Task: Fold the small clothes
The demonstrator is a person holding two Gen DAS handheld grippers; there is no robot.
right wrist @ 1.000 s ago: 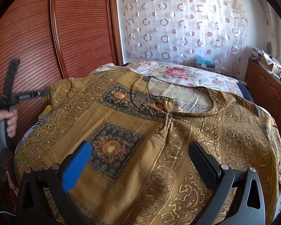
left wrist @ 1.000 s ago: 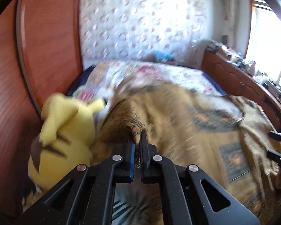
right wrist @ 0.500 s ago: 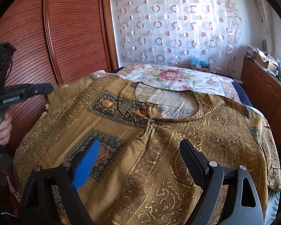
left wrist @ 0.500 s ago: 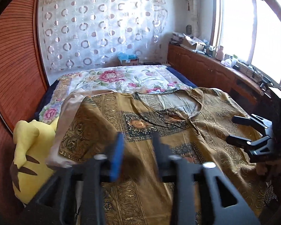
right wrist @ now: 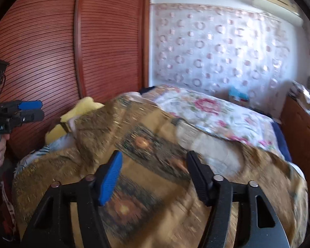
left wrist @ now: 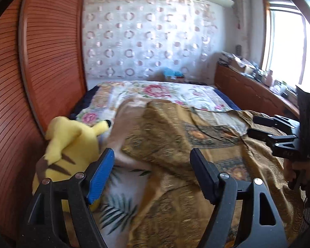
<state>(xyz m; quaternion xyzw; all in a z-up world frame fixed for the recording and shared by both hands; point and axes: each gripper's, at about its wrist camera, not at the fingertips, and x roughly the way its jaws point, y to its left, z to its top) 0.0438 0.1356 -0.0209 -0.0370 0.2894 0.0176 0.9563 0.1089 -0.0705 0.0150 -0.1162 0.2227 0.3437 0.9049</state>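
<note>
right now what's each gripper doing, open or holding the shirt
left gripper: open, jaws just opened, holding nothing
right gripper: open, jaws just been closing, nothing gripped

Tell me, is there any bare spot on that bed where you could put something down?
Yes: the far half of the floral bedspread, between the golden garment and the circle-patterned curtain, lies bare. A smaller patch shows near the left gripper, between the yellow plush toy and the garment's edge. The near half is covered by the garment.

no legible text, label, brand or number anywhere in view
</note>
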